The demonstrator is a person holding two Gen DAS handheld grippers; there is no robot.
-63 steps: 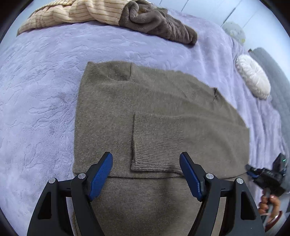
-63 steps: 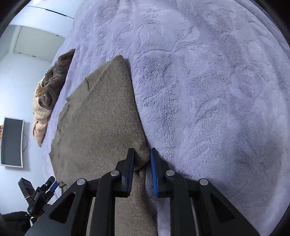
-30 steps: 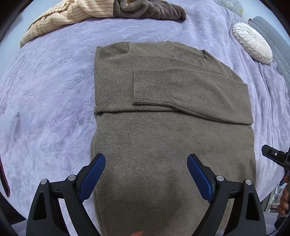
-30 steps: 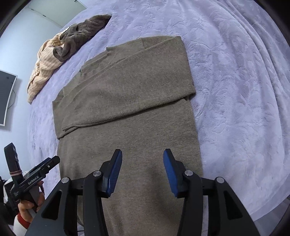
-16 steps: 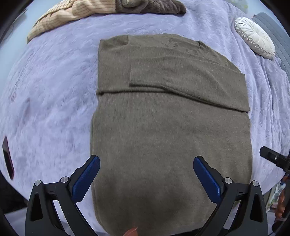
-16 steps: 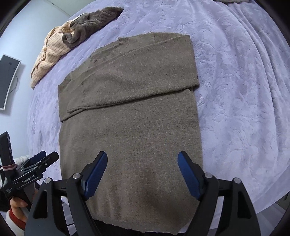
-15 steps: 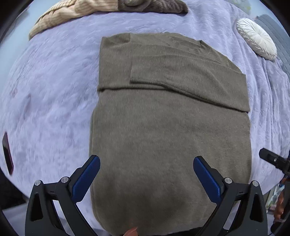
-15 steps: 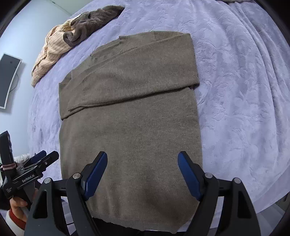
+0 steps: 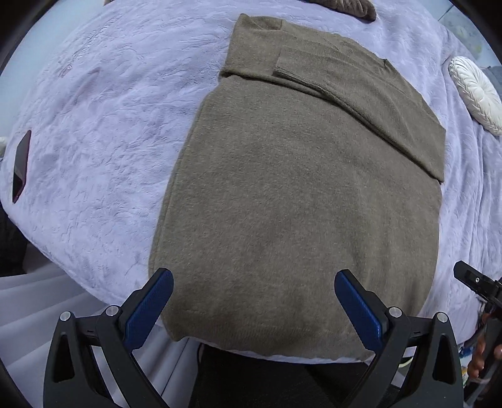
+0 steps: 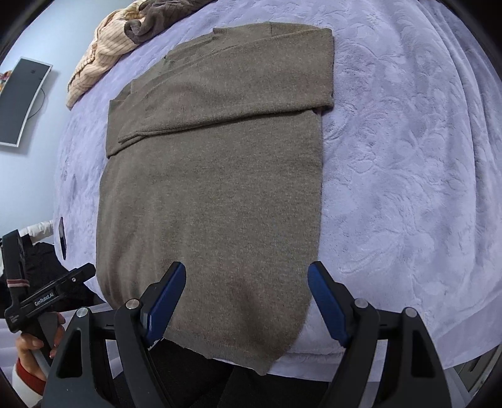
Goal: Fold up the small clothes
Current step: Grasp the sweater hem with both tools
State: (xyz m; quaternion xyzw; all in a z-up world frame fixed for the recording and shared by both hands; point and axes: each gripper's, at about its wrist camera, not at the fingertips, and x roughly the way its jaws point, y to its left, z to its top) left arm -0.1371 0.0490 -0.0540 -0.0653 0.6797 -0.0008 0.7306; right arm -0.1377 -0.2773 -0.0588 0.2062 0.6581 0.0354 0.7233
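- Olive-brown knitted sweater (image 9: 298,194) lies flat on the lilac embossed plush bedspread (image 9: 94,131), filling the frame's centre, both sleeves folded across its upper part.
- Left gripper (image 9: 253,309) hangs at the lower edge, blue pads spread wide over the hem, pinching nothing.
- Right gripper (image 10: 245,299) sits at the bottom centre of its view, pads likewise apart above the hem's right corner, empty.
- Cream striped knit (image 10: 100,50) and a dark brown garment (image 10: 157,18) are heaped at the upper left.
- White round pleated cushion (image 9: 475,94) rests at the right edge.
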